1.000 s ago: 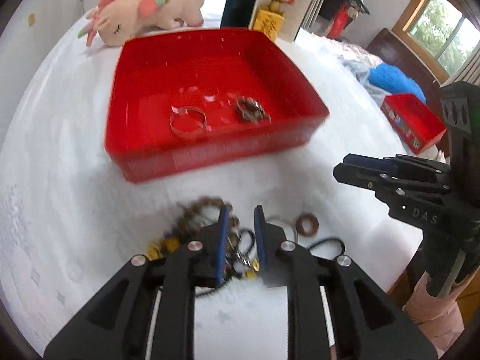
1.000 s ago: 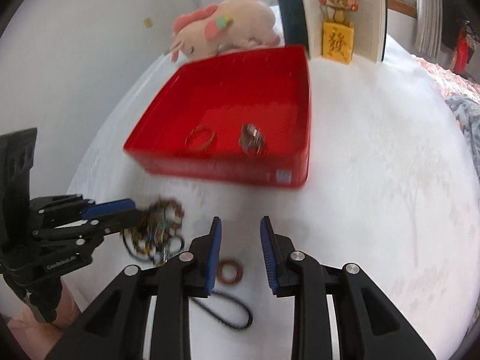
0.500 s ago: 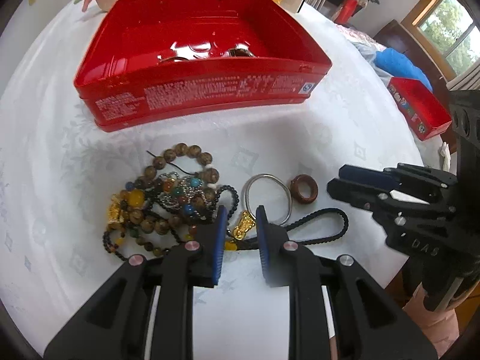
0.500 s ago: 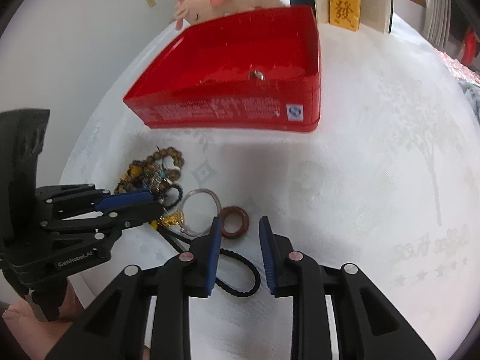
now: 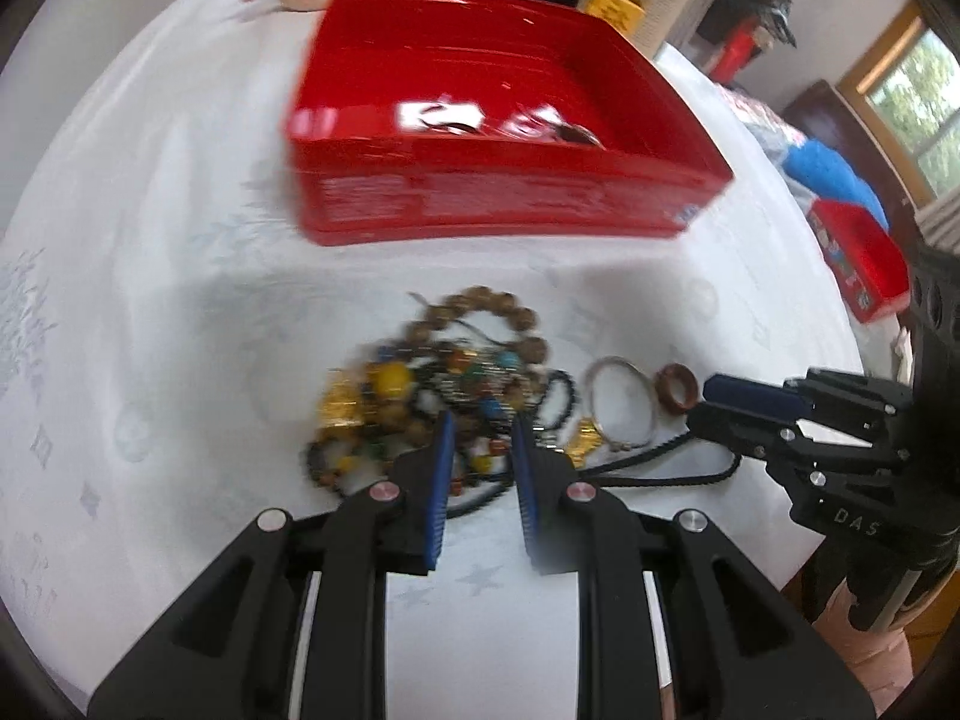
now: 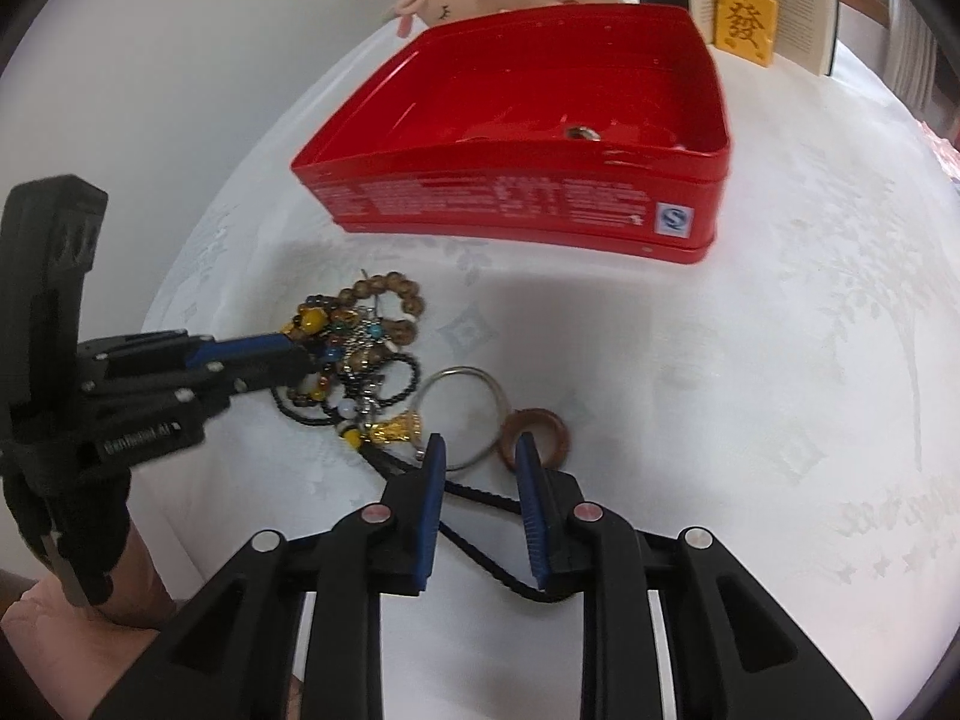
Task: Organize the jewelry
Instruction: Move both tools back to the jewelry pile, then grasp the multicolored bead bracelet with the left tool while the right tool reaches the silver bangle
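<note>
Left view motion-blurred; bead tangle (image 5: 444,396) hard to separate. Red tin (image 6: 540,168) contents mostly hidden. Left claw (image 5: 480,426), right claw (image 6: 480,450) slightly spread, pinching nothing. White patterned tabletop (image 6: 750,390).

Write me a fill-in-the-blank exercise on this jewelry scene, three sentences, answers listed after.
1. The open tin beyond the jewelry pile is coloured ____.
2. The brown ring lies on the white ____, beside the silver bangle.
3. Behind the tin lies a pink plush ____.

Missing words: red; tablecloth; toy
</note>
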### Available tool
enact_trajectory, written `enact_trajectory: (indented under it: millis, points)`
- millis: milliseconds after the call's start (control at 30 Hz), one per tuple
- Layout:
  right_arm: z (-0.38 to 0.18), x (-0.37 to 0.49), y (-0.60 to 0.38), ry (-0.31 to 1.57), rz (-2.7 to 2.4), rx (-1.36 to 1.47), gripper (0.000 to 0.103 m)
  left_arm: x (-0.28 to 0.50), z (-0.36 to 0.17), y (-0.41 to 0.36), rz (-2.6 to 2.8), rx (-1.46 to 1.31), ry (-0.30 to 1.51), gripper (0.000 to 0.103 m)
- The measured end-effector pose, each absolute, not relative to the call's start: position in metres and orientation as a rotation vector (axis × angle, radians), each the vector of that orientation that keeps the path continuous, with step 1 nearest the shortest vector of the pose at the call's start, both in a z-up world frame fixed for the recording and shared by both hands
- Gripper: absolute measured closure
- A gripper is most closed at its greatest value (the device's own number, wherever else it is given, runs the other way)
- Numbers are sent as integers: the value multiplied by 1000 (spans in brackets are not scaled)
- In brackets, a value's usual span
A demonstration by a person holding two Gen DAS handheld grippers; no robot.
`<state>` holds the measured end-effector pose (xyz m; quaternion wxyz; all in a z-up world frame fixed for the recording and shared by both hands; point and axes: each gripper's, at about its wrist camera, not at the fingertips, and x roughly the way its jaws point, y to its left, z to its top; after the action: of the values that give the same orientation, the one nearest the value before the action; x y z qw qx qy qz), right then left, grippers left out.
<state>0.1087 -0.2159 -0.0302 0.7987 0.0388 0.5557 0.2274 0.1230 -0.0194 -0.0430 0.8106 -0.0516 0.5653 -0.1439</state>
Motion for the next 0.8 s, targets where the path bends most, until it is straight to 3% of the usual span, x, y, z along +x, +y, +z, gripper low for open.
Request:
enact_trajectory:
  millis: [333, 500, 800]
  points:
    - [-31, 110, -204, 1196, 513, 73, 80, 123, -36, 24, -245, -165, 1178, 77]
    - [-35, 112, -202, 1206, 512, 75, 80, 128, -37, 20, -256, -152, 1175, 61]
    - [-36, 115, -206, 1213, 508, 83, 80, 144, -50, 15, -270, -176, 1215, 61]
